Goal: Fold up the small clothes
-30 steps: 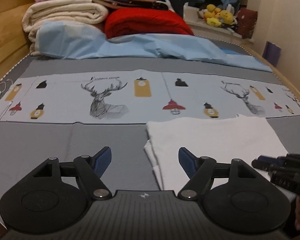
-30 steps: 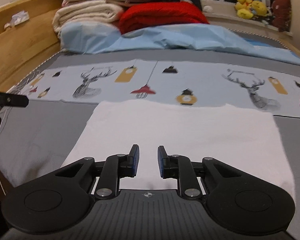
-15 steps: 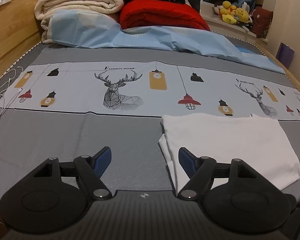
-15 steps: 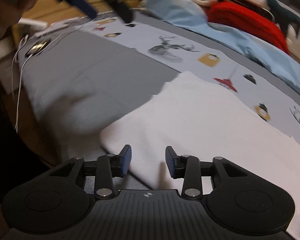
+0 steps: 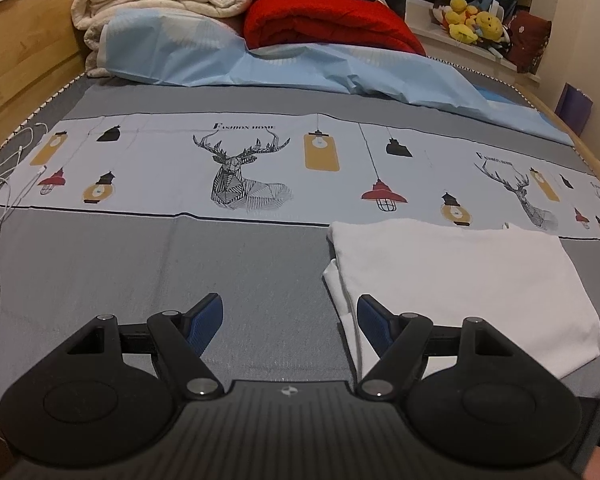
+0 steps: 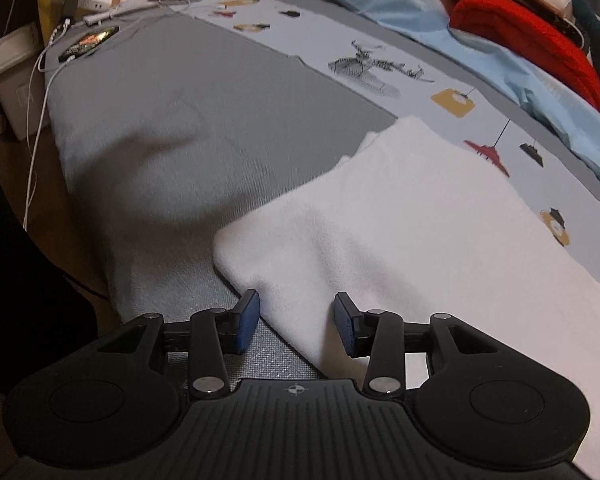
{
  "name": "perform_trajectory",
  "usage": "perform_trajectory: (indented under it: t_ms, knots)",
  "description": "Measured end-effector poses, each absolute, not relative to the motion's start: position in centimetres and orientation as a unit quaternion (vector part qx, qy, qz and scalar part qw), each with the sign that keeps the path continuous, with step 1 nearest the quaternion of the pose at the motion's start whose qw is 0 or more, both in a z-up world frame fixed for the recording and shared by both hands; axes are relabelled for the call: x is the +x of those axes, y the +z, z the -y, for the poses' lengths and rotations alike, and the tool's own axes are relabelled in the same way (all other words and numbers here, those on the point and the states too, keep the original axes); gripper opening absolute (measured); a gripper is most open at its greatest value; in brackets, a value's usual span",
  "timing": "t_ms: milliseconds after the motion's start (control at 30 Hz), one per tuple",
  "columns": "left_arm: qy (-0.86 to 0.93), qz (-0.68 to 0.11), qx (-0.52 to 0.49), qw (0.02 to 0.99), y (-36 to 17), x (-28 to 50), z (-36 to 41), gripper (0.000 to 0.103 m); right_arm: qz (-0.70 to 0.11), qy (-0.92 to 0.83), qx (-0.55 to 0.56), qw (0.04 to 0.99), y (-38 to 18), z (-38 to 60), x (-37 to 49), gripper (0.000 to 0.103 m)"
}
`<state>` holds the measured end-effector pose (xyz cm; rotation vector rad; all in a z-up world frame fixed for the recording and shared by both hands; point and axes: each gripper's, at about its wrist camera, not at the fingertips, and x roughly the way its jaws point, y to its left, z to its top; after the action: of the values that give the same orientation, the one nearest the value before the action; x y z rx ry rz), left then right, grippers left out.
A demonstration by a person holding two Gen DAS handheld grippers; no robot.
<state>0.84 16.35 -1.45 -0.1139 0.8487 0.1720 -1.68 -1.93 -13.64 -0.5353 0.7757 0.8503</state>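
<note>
- Jaws of your right gripper (image 6: pixel 296 322), just widened and still pinching nothing, straddle the white garment's (image 6: pixel 400 240) near folded edge; its length runs toward two o'clock
- Your left gripper (image 5: pixel 290 322) hangs spread wide, the garment's edge at its one o'clock

One folded white garment (image 5: pixel 460 280), one red blanket (image 5: pixel 324 20), two deer prints, two hand-held grippers

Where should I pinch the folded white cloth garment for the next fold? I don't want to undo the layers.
Probably the near corner of the folded white cloth garment, coming in low from the bed's front edge: its stacked edge lies between the right hand-held gripper's open pads, so one pinch should catch all the layers.
</note>
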Motion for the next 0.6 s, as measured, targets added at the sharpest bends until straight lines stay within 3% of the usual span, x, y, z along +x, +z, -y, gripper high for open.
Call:
perform_trajectory:
  t_ms: [67, 100, 133, 200, 433, 600]
  knots:
    - [0.082, -0.417, -0.064, 0.903, -1.7, 1.0, -16.5, 0.079, -0.360, 0.400, -0.253, 0.804, -14.0, 1.8, -1.6, 0.042]
    - [0.081, -0.420, -0.071, 0.901, -1.8, 1.2, -16.7, 0.079, -0.356, 0.402, -0.253, 0.805, -14.0, 1.7, -1.6, 0.033]
    - [0.077, -0.424, -0.081, 0.899, -2.0, 1.4, -16.9, 0.079, -0.354, 0.405, -0.251, 0.805, -14.0, 1.7, -1.6, 0.019]
    - [0.064, -0.438, -0.107, 0.890, -2.6, 2.2, -17.3, 0.081, -0.353, 0.407, -0.242, 0.807, -13.6, 1.8, -1.5, 0.010]
    - [-0.007, -0.508, -0.281, 0.814, -7.7, 6.1, -19.3, 0.099, -0.323, 0.407, -0.135, 0.843, -9.0, 5.0, -0.1, 0.007]
    - [-0.059, -0.550, -0.360, 0.751, -11.8, 9.1, -18.8, 0.099, -0.307, 0.415, -0.103, 0.850, -7.1, 7.4, 0.0, 0.006]
